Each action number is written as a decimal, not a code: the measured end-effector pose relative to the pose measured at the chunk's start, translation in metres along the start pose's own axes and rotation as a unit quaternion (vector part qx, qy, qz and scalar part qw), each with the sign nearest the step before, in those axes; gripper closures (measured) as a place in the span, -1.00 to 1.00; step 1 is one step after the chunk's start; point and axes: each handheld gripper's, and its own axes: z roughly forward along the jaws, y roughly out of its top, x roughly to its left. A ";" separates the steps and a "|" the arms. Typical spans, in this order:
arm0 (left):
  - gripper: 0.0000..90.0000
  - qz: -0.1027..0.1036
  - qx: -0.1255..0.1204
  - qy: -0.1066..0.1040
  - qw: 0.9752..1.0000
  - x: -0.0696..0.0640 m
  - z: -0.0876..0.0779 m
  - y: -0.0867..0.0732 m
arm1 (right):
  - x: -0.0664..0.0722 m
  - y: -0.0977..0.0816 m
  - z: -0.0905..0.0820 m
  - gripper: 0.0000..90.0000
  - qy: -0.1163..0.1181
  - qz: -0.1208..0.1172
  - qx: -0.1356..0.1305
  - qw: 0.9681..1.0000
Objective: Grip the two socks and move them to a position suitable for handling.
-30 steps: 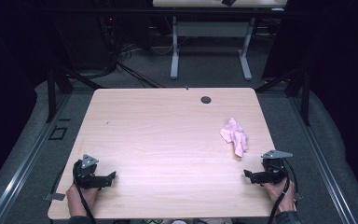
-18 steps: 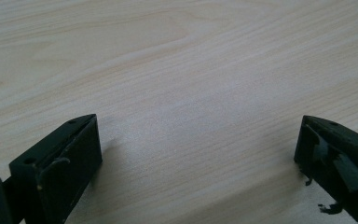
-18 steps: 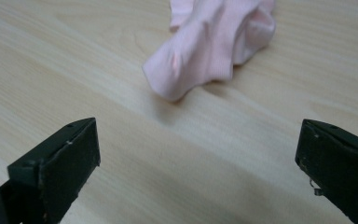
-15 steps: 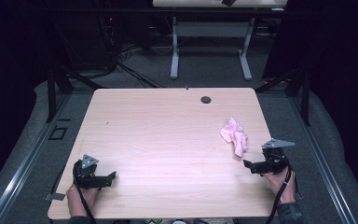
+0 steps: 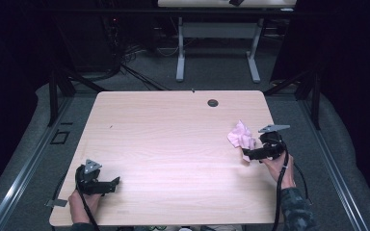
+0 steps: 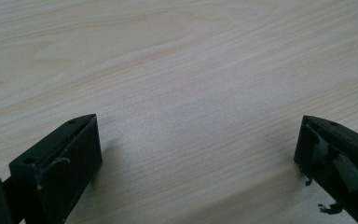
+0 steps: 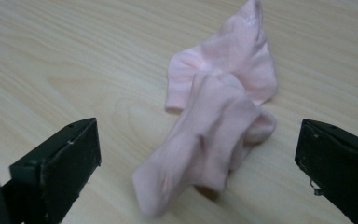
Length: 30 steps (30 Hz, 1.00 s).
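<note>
High view: a light wooden table (image 5: 173, 139) sits in a dark room. A pink sock (image 5: 241, 137) lies crumpled on the right side of the table, close to the right edge. No box or bowl holds it; it rests right on the bare wood.

The right gripper (image 5: 251, 154) is held in a hand (image 5: 280, 171) at the right side of the table. Its tips are just beside the near end of the sock. In the right gripper view, the two black jaws stand wide apart, one on each side, with nothing pinched. The pink sock (image 7: 219, 116) lies between them and a bit ahead, bunched up with folds, one end pointing toward the camera.

The left gripper (image 5: 110, 184) is held in a hand (image 5: 79, 204) near the front left corner of the table, well apart from the sock. In the left gripper view, its jaws are spread wide too, with plain wood (image 6: 182, 93) between them.

A small dark round hole (image 5: 213, 102) sits near the far edge of the table. Another table (image 5: 217, 29) stands on the floor behind.
</note>
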 end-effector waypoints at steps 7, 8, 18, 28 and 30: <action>-0.99 0.000 0.000 0.000 1.000 0.000 0.000 0.000 | -0.006 0.017 0.020 -0.80 -0.010 -0.001 0.007 1.000; -0.99 0.000 0.000 0.000 1.000 0.000 0.000 0.000 | -0.007 0.019 0.023 -0.77 -0.010 0.001 0.009 1.000; -0.99 0.000 0.000 0.000 1.000 0.000 0.000 0.000 | -0.013 0.021 0.061 -0.26 -0.025 0.016 0.052 0.998; -0.99 0.000 0.000 0.000 1.000 0.000 0.000 0.000 | -0.015 0.016 0.067 0.28 -0.011 0.032 0.045 0.998; -0.99 0.000 0.000 0.000 1.000 0.000 0.000 0.000 | -0.015 0.015 0.067 0.36 -0.007 0.032 0.043 0.999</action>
